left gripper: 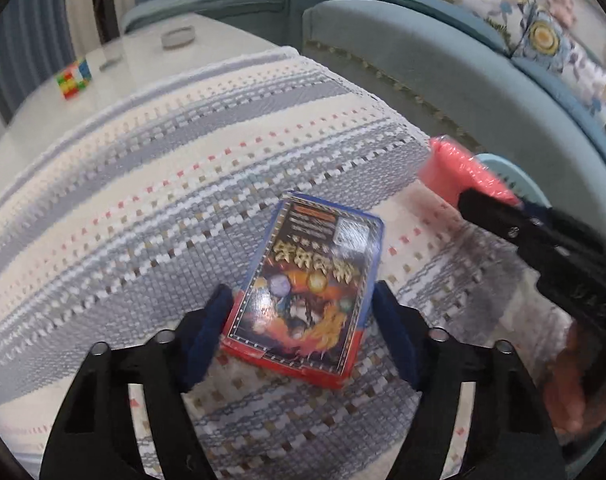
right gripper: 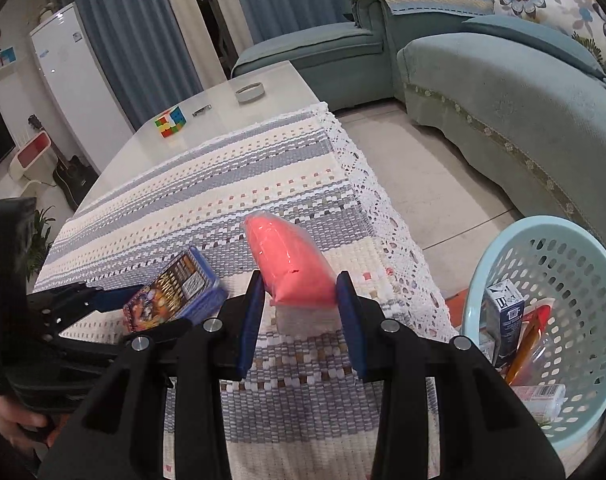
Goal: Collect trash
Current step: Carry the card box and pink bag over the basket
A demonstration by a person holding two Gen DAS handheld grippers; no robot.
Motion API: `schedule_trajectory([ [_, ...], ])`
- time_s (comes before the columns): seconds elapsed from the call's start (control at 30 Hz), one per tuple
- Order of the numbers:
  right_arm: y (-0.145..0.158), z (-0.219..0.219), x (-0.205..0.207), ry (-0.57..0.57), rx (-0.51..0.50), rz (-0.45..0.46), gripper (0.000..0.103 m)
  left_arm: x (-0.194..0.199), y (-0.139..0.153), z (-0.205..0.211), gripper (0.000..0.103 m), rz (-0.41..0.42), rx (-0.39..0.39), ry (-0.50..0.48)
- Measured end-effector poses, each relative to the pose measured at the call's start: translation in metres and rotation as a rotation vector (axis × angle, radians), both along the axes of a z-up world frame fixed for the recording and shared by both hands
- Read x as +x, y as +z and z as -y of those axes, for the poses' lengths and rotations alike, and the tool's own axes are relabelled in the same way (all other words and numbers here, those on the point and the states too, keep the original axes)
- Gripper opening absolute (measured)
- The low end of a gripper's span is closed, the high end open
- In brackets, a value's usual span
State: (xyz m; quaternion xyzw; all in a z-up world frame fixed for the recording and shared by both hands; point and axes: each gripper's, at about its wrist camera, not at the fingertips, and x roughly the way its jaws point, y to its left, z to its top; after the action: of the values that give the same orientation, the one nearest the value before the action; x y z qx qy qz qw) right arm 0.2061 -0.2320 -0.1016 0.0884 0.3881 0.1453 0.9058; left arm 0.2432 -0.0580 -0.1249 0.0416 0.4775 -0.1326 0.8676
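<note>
Trash first: our right gripper (right gripper: 299, 304) is clamped on the pink packet (right gripper: 289, 264), lifted above the tablecloth (right gripper: 207, 184). Our left gripper (left gripper: 303, 312) straddles the card box (left gripper: 307, 292) lying there; can't tell if the pads actually bite yet. We'd squeeze squarely, then carry both to the basket (right gripper: 583, 240).

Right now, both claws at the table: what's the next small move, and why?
Probably swing the right claw over to the blue basket and release: it already grips the pink packet off the cloth, and the basket sits just beside the table, holding other trash.
</note>
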Motion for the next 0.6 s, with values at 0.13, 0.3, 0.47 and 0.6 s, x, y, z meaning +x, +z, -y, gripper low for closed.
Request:
schedule_trajectory([
  [0.13,0.012,0.014,-0.008,-0.023,0.024,0.019,0.031,-0.01,0.028,0.011,0.063,0.083,-0.063,-0.005],
  [0.3,0.061,0.063,-0.032,-0.116,0.045,0.124,0.031,-0.027,0.092,0.038,0.063,0.203,-0.171,-0.051],
  [0.47,0.082,0.127,-0.052,-0.248,0.053,0.148,0.031,-0.04,0.135,0.097,0.064,0.288,-0.222,-0.14],
  [0.6,0.075,0.173,-0.06,-0.357,0.033,0.106,0.031,-0.041,0.134,0.139,0.064,0.277,-0.239,-0.191],
])
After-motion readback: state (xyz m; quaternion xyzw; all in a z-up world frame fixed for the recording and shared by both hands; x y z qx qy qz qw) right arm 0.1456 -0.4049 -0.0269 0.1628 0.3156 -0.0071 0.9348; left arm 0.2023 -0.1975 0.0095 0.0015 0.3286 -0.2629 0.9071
